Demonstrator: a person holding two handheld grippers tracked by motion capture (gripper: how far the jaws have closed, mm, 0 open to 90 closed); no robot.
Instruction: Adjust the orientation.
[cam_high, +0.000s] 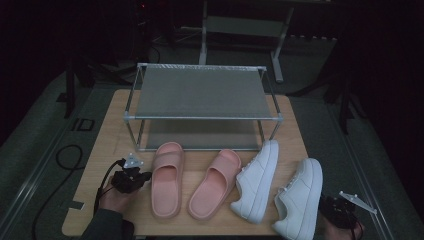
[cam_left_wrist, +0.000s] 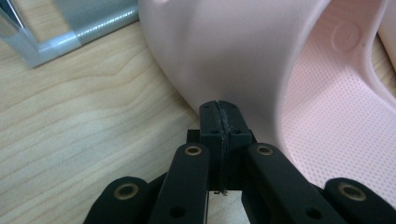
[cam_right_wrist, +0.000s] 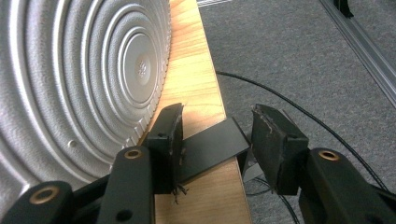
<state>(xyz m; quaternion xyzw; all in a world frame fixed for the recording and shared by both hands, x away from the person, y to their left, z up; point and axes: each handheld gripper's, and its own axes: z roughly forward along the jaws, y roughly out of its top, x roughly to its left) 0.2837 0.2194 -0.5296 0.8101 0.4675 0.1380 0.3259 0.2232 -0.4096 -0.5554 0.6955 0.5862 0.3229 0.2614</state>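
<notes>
Pink and soft-looking, the left slipper (cam_high: 167, 180) lies on the wooden bench (cam_high: 107, 145) in front of the metal shoe rack (cam_high: 202, 92), toe toward the rack. Just to its left, the person's left hand (cam_high: 114, 200) comes in from the bottom edge, sleeve at the bench's near rim, and holds the left gripper (cam_high: 142, 179) low and level, pointing right at the slipper's side. In the left gripper view its jaws are pressed together with nothing between them, and the closed tip (cam_left_wrist: 220, 109) sits right against the slipper's wide strap (cam_left_wrist: 224, 51); whether it actually touches I cannot tell. Next to the right lies the second pink slipper (cam_high: 216, 184), angled, then two white sneakers (cam_high: 257, 182) side by side, the right one (cam_high: 298, 197) reaching the bench's near right corner. Beyond that corner the right gripper (cam_high: 334, 209) hangs off the bench edge. In the right gripper view its jaws stand apart, holding nothing, beside the sneaker's ridged grey sole (cam_right_wrist: 79, 79).
</notes>
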